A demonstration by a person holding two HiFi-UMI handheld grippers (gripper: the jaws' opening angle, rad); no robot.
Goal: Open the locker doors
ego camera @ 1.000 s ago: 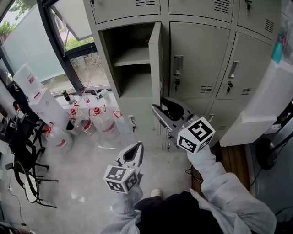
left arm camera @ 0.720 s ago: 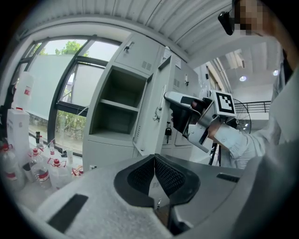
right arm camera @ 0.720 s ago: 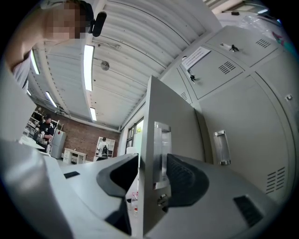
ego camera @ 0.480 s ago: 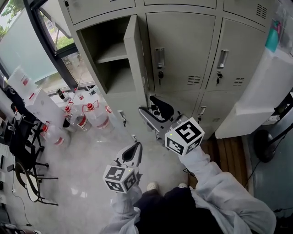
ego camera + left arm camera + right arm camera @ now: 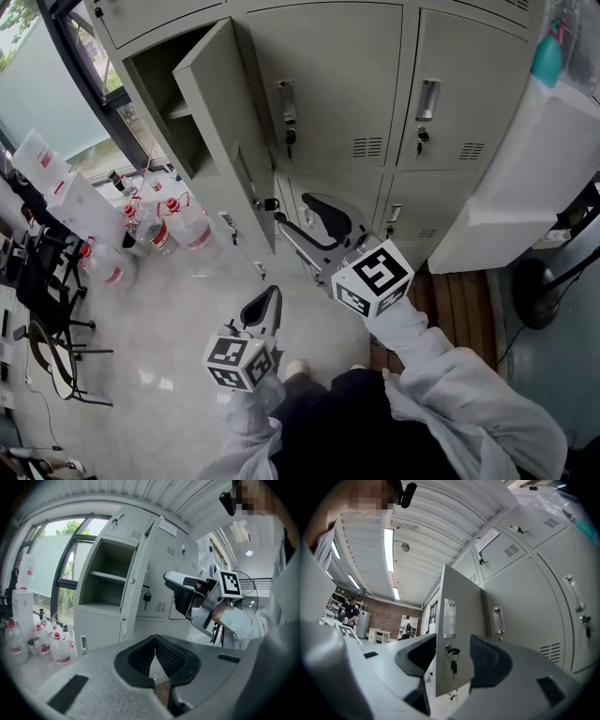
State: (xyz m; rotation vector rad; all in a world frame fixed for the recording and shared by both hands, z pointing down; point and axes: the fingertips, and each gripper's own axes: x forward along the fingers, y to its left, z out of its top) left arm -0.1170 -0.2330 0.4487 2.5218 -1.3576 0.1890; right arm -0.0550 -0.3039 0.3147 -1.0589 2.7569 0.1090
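Right gripper [image 5: 292, 212], its jaws just opened wide, straddles the free edge of the swung-out locker door [image 5: 457, 620] without pinching it, a key [image 5: 453, 666] dangling between them. Left gripper [image 5: 154, 641] keeps its jaws together, empty.

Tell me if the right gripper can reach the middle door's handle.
Probably yes. The right gripper has just been opening, with the open door edge between its jaws, unpressed. Once clear, nothing blocks the handle on the middle door.

Open door [image 5: 230, 145] hides most of locker interior [image 5: 161, 98]; upper lockers [image 5: 155, 14] cut by top edge
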